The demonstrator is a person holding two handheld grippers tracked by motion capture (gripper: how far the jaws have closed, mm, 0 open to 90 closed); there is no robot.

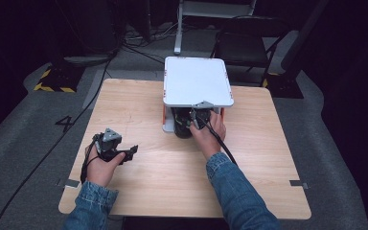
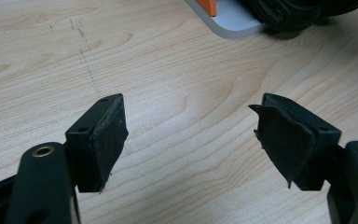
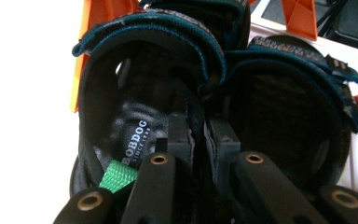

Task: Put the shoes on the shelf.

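A pair of black sandals (image 1: 182, 128) with teal-edged straps stands side by side on the lower level of a white rack (image 1: 196, 81) with orange posts. In the right gripper view the left sandal (image 3: 135, 93) carries a white brand label and a green tab, and the right sandal (image 3: 284, 107) touches it. My right gripper (image 3: 203, 135) is shut on the two sandals' adjoining inner walls, reaching under the rack's top plate (image 1: 195, 120). My left gripper (image 1: 132, 150) lies on the table at the left, open with nothing between its pads (image 2: 105, 140).
The wooden table (image 1: 143, 110) has bare room around the left hand and in front of the rack. The rack's grey base corner (image 2: 235, 25) and sandal toe (image 2: 289, 11) show in the left gripper view. A black chair (image 1: 247, 45) and cables lie beyond the table.
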